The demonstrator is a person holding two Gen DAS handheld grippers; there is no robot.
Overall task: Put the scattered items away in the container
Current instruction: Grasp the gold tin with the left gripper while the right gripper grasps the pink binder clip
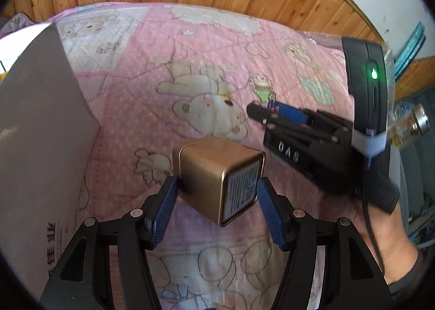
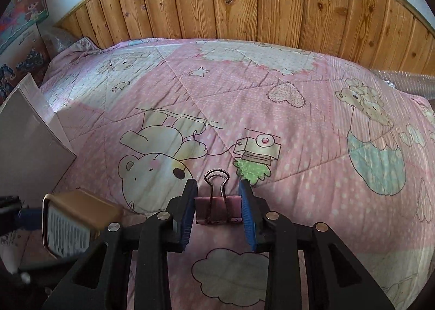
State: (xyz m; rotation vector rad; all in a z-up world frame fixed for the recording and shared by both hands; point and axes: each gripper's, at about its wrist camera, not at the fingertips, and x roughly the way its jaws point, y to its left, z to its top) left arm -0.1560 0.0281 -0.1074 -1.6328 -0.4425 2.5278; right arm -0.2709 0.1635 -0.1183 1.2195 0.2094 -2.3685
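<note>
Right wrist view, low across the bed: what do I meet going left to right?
Grey box → gold tin → right claw's left finger → pink binder clip → its right finger.

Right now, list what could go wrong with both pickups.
The left gripper straddles the gold tin near one corner; closing there could twist or squirt it away. The right gripper has the binder clip by its slim body, which may slip. The soft quilt could snag fingertips.
</note>
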